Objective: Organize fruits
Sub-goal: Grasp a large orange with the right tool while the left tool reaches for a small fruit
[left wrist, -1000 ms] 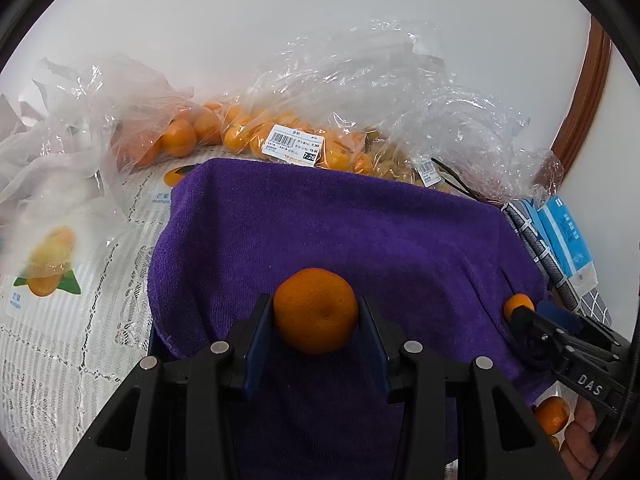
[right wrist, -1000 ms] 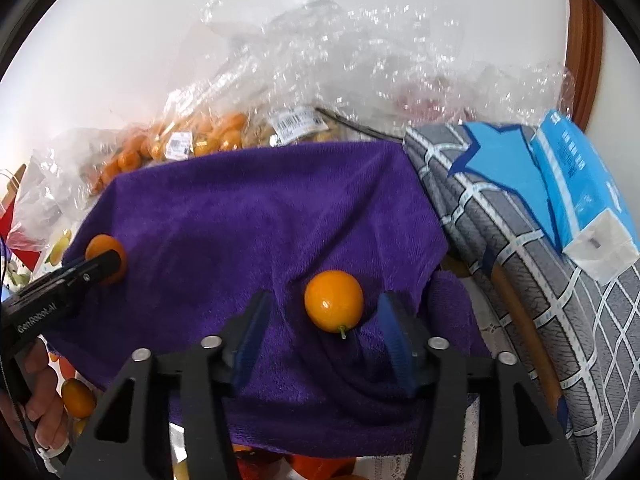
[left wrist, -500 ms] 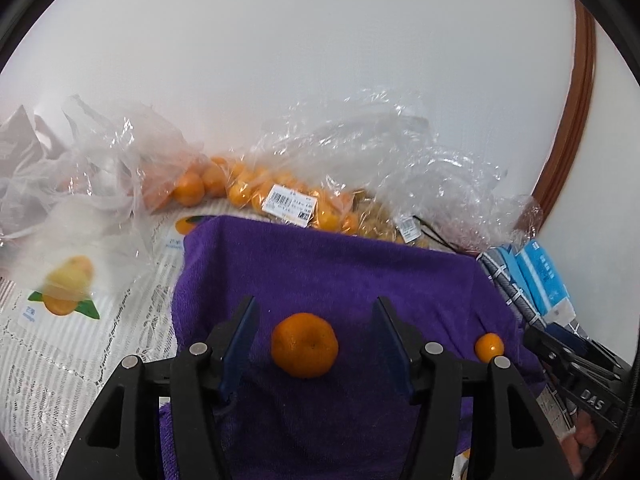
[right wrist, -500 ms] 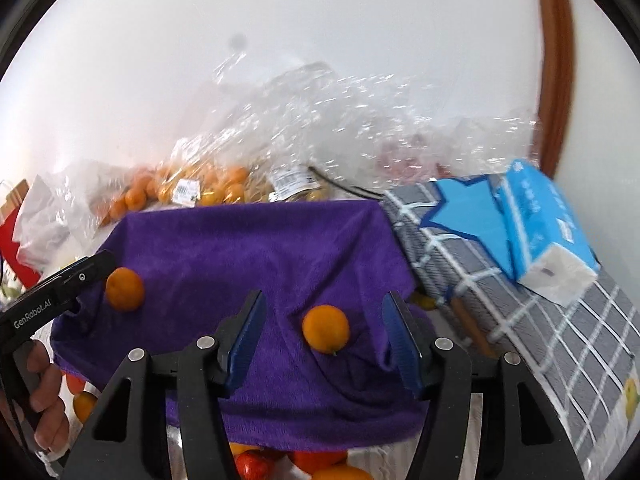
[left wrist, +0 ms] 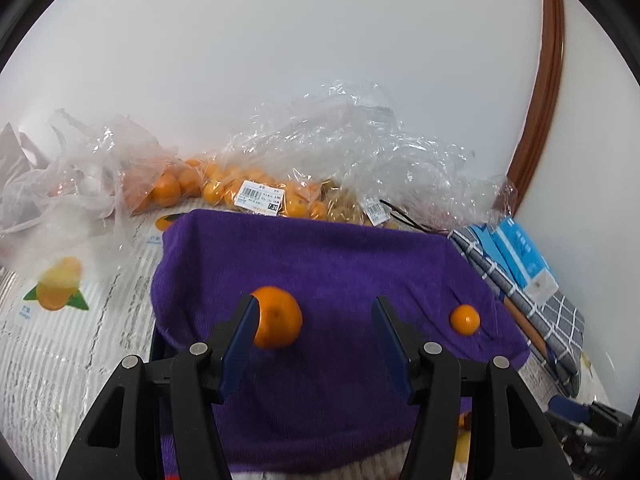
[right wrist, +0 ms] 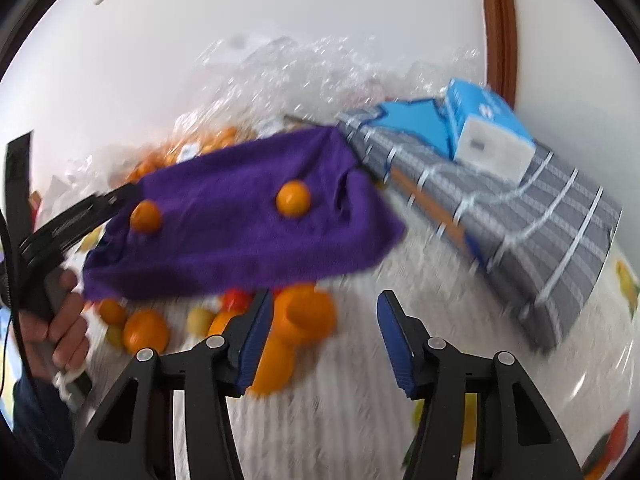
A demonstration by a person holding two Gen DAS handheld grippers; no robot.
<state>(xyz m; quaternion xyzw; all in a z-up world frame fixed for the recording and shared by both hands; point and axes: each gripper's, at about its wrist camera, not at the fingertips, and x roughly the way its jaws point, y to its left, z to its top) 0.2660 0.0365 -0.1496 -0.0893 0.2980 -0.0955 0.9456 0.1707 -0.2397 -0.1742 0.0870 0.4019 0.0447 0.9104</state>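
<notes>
Resting on fuzzy purple towel point(left wrist: 332, 276): two round oranges; left gripper point(left wrist: 316, 330), right gripper point(right wrist: 324, 330) both gaping, crinkled plastic bags point(left wrist: 360, 152) behind.

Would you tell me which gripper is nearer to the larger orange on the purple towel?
Left. The left gripper flanks the larger orange; the right gripper is off the purple towel.

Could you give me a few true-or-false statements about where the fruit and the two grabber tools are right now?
1. Two oranges sit on the purple towel. True: a larger orange and a smaller orange.
2. The left gripper squeezes the larger orange. False: its jaws are wide open.
3. The right gripper holds a tissue pack. False: it is open and holds nothing; the blue tissue pack lies on a grey checked cloth.
4. Bagged oranges lie behind the towel. True.
</notes>
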